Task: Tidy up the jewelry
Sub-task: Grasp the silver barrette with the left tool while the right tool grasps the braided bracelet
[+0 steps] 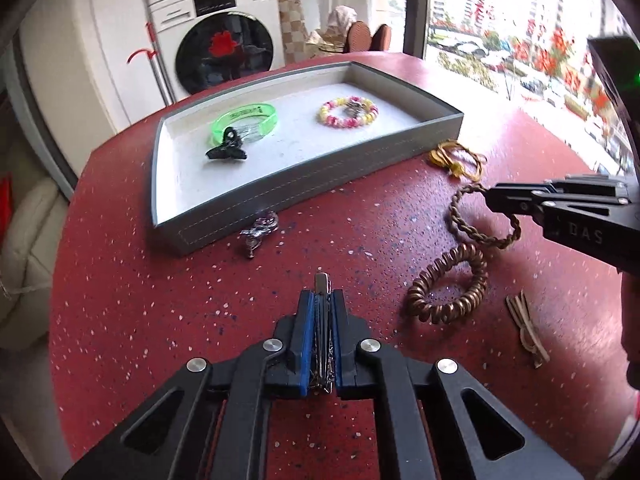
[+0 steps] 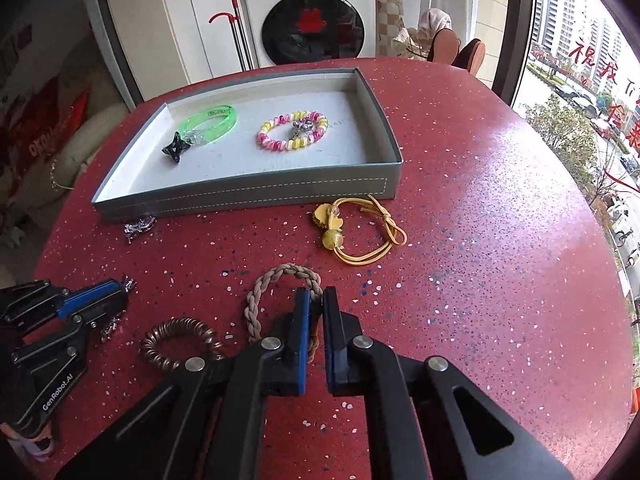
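Observation:
A grey tray (image 1: 304, 168) (image 2: 248, 196) with a white floor holds a green bangle (image 1: 245, 120) (image 2: 210, 122), a black clip (image 1: 226, 150) (image 2: 175, 148) and a pink-yellow bead bracelet (image 1: 349, 112) (image 2: 292, 130). My left gripper (image 1: 322, 300) (image 2: 120, 300) is shut on a silver hair clip (image 1: 322, 284) above the red table. My right gripper (image 2: 316, 300) (image 1: 490, 200) is shut on a braided tan hair tie (image 2: 276, 284) (image 1: 476, 216). A brown coil hair tie (image 1: 448, 284) (image 2: 176, 344) lies beside it.
On the red speckled table (image 2: 480, 240) lie a yellow cord tie with beads (image 2: 356, 224) (image 1: 456, 158), a silver brooch (image 1: 260, 228) (image 2: 140, 226) against the tray's front wall, and a beige bow (image 1: 526, 328). A washing machine (image 2: 312, 16) stands behind.

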`<action>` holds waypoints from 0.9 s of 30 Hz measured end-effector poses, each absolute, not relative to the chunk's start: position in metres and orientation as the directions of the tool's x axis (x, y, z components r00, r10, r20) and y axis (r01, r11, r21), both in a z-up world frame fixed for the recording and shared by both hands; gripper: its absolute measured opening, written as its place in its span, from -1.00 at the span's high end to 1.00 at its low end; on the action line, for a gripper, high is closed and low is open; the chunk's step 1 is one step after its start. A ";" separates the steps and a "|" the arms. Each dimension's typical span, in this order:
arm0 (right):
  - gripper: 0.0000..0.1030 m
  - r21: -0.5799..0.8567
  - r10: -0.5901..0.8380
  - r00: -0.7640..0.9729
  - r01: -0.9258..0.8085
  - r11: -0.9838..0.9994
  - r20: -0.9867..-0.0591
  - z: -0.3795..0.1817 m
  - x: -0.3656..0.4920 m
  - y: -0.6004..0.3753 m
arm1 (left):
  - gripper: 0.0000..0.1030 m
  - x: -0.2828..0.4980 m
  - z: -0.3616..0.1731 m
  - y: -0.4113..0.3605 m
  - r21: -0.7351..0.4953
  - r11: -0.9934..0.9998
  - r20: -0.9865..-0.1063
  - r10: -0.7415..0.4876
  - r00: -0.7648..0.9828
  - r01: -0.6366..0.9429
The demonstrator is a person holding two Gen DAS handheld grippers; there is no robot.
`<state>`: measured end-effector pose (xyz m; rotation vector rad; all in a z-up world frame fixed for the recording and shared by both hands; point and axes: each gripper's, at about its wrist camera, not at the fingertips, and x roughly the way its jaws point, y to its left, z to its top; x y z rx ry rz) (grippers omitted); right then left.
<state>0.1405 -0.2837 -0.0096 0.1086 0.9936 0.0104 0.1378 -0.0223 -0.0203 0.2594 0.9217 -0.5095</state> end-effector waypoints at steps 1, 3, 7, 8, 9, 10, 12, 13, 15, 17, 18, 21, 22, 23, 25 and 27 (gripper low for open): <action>0.86 0.106 0.066 0.551 0.040 0.994 -0.832 -0.007 0.140 -0.286 | 0.49 0.139 -0.019 -0.019 -0.027 0.858 -0.809 -0.320 0.493 0.513; 0.86 0.124 0.081 0.559 0.039 0.992 -0.825 -0.003 0.138 -0.289 | 0.49 0.139 -0.018 -0.014 -0.067 0.866 -0.806 -0.339 0.484 0.495; 0.86 0.147 0.102 0.570 0.033 0.989 -0.815 0.002 0.136 -0.291 | 0.49 0.140 -0.016 -0.006 -0.106 0.876 -0.803 -0.355 0.479 0.471; 0.86 0.153 0.108 0.571 0.032 0.988 -0.814 0.004 0.135 -0.292 | 0.49 0.140 -0.015 -0.005 -0.116 0.877 -0.802 -0.359 0.477 0.466; 0.86 0.159 0.114 0.573 0.029 0.987 -0.812 0.005 0.135 -0.291 | 0.49 0.141 -0.014 -0.004 -0.123 0.879 -0.801 -0.363 0.477 0.461; 0.86 0.164 0.120 0.574 0.026 0.986 -0.810 0.006 0.135 -0.292 | 0.50 0.141 -0.013 -0.002 -0.131 0.880 -0.799 -0.366 0.476 0.456; 0.86 0.172 0.128 0.580 0.020 0.985 -0.804 0.010 0.135 -0.291 | 0.53 0.142 -0.009 0.000 -0.143 0.882 -0.796 -0.372 0.477 0.450; 0.86 0.173 0.131 0.584 0.017 0.985 -0.801 0.012 0.136 -0.290 | 0.53 0.142 -0.007 0.000 -0.145 0.882 -0.794 -0.374 0.480 0.448; 0.86 0.178 0.137 0.590 0.011 0.984 -0.796 0.016 0.137 -0.289 | 0.53 0.141 -0.003 -0.001 -0.145 0.882 -0.789 -0.376 0.486 0.448; 0.86 0.184 0.144 0.594 0.007 0.983 -0.791 0.019 0.138 -0.289 | 0.53 0.141 0.001 -0.002 -0.143 0.880 -0.783 -0.380 0.492 0.453; 0.86 0.190 0.149 0.596 0.006 0.982 -0.789 0.021 0.139 -0.289 | 0.53 0.141 0.002 -0.002 -0.141 0.880 -0.782 -0.380 0.494 0.454; 0.86 0.201 0.159 0.599 0.004 0.980 -0.785 0.024 0.140 -0.290 | 0.53 0.143 0.005 -0.003 -0.147 0.880 -0.781 -0.383 0.494 0.451; 0.86 0.204 0.161 0.600 0.003 0.979 -0.783 0.026 0.141 -0.290 | 0.53 0.144 0.005 -0.003 -0.151 0.881 -0.780 -0.386 0.493 0.449; 0.86 0.208 0.165 0.601 0.002 0.978 -0.782 0.027 0.142 -0.291 | 0.53 0.145 0.006 -0.003 -0.156 0.881 -0.779 -0.388 0.493 0.446; 0.86 0.212 0.170 0.605 -0.001 0.977 -0.778 0.031 0.146 -0.291 | 0.53 0.148 0.010 -0.002 -0.166 0.883 -0.774 -0.393 0.497 0.440; 0.86 0.213 0.172 0.611 -0.005 0.977 -0.773 0.035 0.150 -0.291 | 0.53 0.151 0.016 -0.002 -0.173 0.883 -0.766 -0.399 0.504 0.435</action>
